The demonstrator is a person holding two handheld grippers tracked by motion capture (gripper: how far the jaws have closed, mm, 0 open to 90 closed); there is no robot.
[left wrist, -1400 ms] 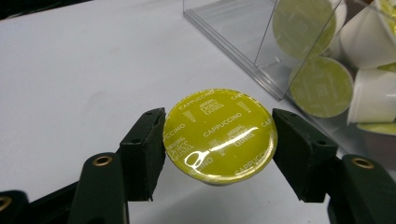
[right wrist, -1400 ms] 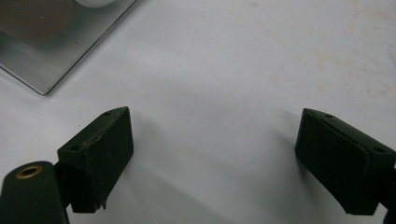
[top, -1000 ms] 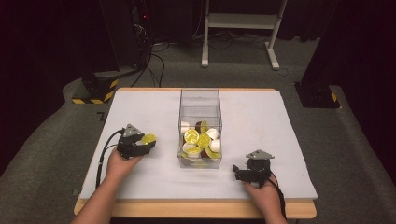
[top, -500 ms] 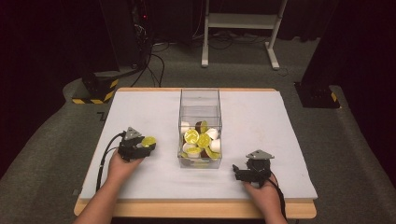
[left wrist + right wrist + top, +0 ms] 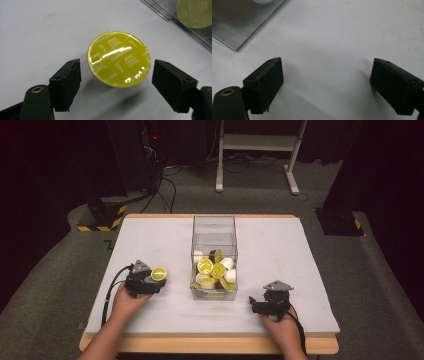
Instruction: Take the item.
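A white bench (image 5: 150, 240) is carrying a clear bin (image 5: 214, 256) at its centre, and the bin is holding yellow, white and brown capsules. The left gripper (image 5: 150, 281) is resting on the bench left of the bin, its jaws standing open to either side of a yellow capsule (image 5: 119, 58) without touching it. The right gripper (image 5: 264, 304) is sitting to the bin's right, jaws spread wide over bare surface, gripping nothing.
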